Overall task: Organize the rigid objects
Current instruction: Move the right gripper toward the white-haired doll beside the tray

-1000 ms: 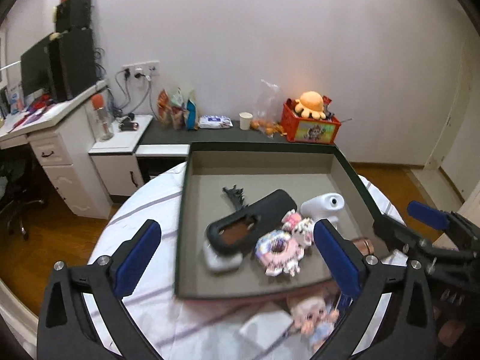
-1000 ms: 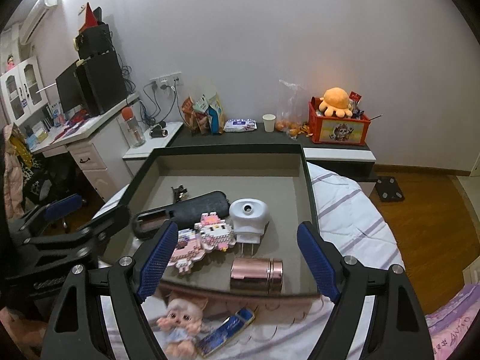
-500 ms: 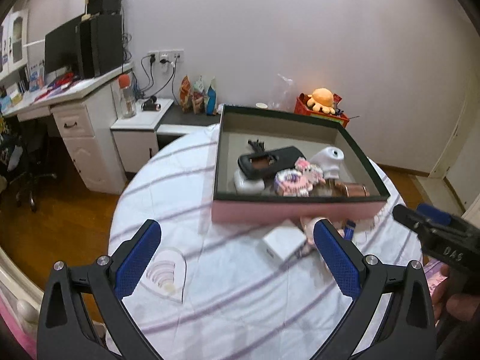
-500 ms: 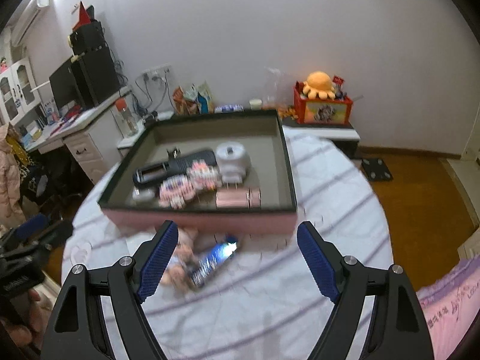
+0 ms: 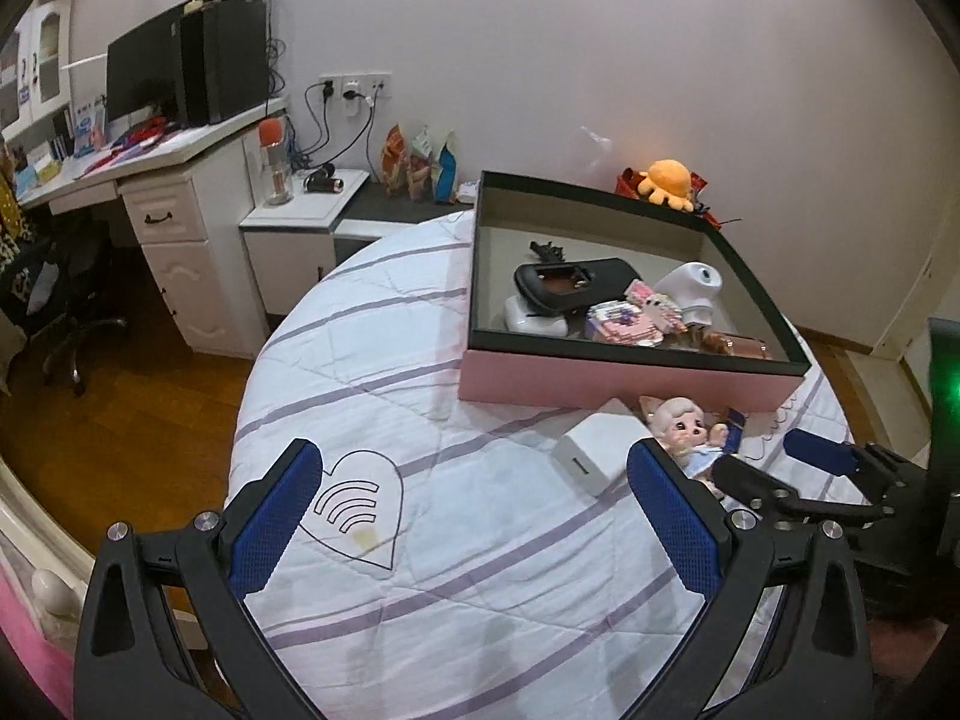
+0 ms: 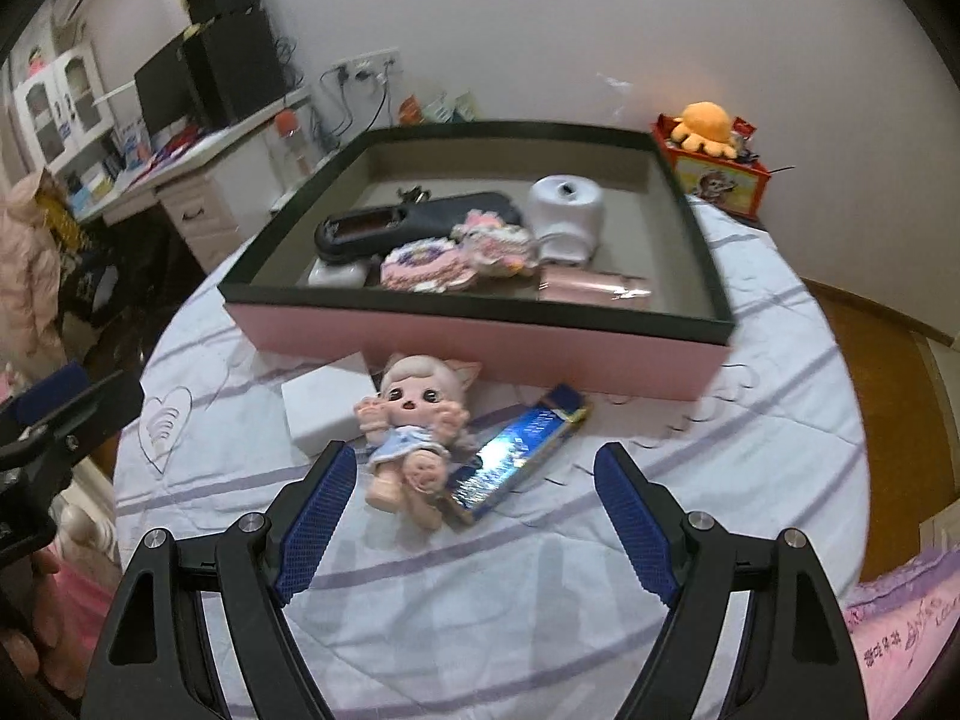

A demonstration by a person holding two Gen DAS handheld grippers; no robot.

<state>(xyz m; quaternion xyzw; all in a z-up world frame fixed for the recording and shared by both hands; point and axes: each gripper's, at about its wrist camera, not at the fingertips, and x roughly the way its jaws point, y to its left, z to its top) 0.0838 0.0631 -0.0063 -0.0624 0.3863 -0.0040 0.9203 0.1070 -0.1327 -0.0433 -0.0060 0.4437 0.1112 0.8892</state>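
**Both grippers pull back from the box toward the loose items**

The doll figurine (image 6: 414,426) lies on its back on the quilted tabletop (image 6: 750,420), low in the centre of the right wrist frame, just in front of the pink-sided box (image 6: 480,348). A shiny blue bar-shaped packet (image 6: 516,456) rests against its right side, and a white rectangular box (image 6: 327,405) sits just beside it on the left, partly under the doll's head. None of these three is in the box yet.

A second ago both cameras looked almost straight down into the box; now its pink front wall stands across the middle of each frame and the three loose items are in full view. Both grippers have backed away from it and sunk toward the cloth. Inside, the contents look unmoved: a black case (image 6: 414,219), two pink-and-white bead-style pieces (image 6: 456,258), a white plug-like device (image 6: 564,216), a rose-gold cylinder (image 6: 594,288) and a small white case (image 6: 336,273).

The right hand-held gripper (image 6: 474,516) hangs with its blue pads wide apart and nothing between them, the doll's feet lying just beyond its fingertips. The left hand-held gripper (image 5: 480,516) is likewise spread and empty, over bare cloth near a heart print (image 5: 354,504).

I judge the retreat as a lining-up for the next pick, most likely the doll by the right gripper.
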